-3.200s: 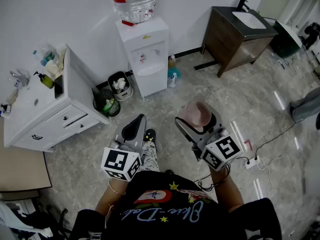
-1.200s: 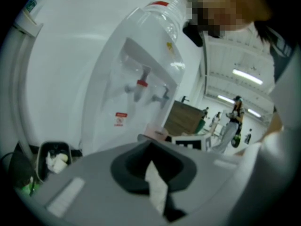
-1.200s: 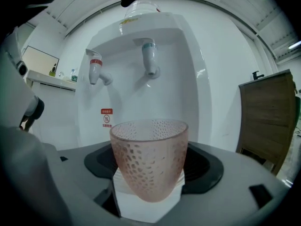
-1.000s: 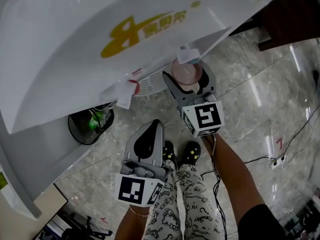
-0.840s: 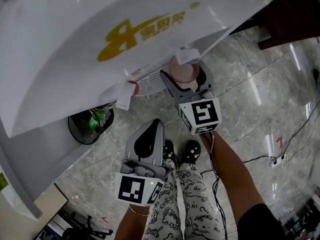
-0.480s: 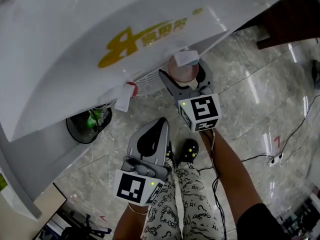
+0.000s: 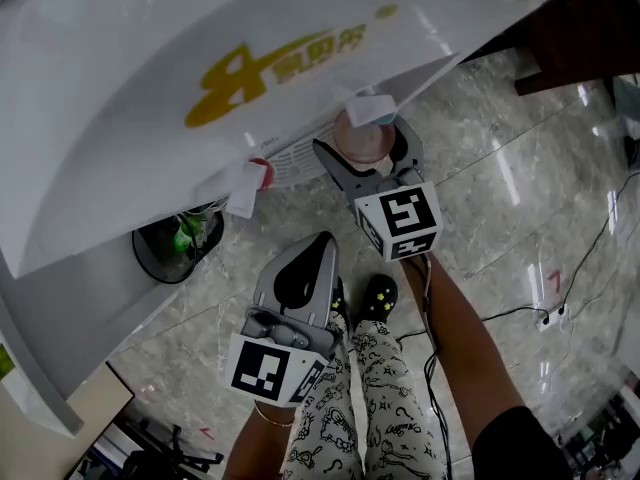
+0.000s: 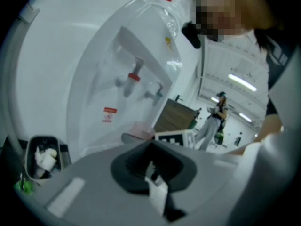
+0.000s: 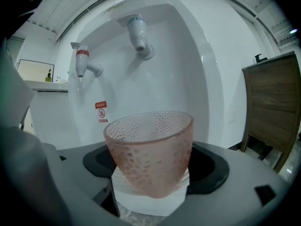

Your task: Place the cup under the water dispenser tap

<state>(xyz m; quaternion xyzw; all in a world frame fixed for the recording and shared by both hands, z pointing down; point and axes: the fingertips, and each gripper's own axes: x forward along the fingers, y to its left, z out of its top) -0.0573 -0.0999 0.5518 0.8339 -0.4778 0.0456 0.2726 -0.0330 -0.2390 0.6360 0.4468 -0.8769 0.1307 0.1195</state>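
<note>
While the pink dimpled glass cup point(image 9: 149, 147) is clamped low on its wall between the white ribbed fingers point(image 9: 123, 188) of the right gripper point(image 7: 363, 144), its rim is carried upright above them, inside the recess of the white water dispenser point(image 7: 250, 78). Above and beyond the fingers, the blue-capped tap point(image 9: 138, 32) is seen over the far part of the rim, and the red-capped tap point(image 9: 81, 60) is set off to their left. A small red warning sticker point(image 9: 100, 112) is fixed to the recess wall behind the cup, and the white slotted drip tray point(image 7: 290, 163) lies below and left of the fingers. To their right, a dark wooden cabinet point(image 9: 270, 107) stands on the grey marble floor point(image 7: 500, 198). The left gripper point(image 7: 315, 253) is held lower, well apart from the dispenser, with its fingers brought together on nothing; a black waste bin point(image 7: 175, 243) stands to their left.
</note>
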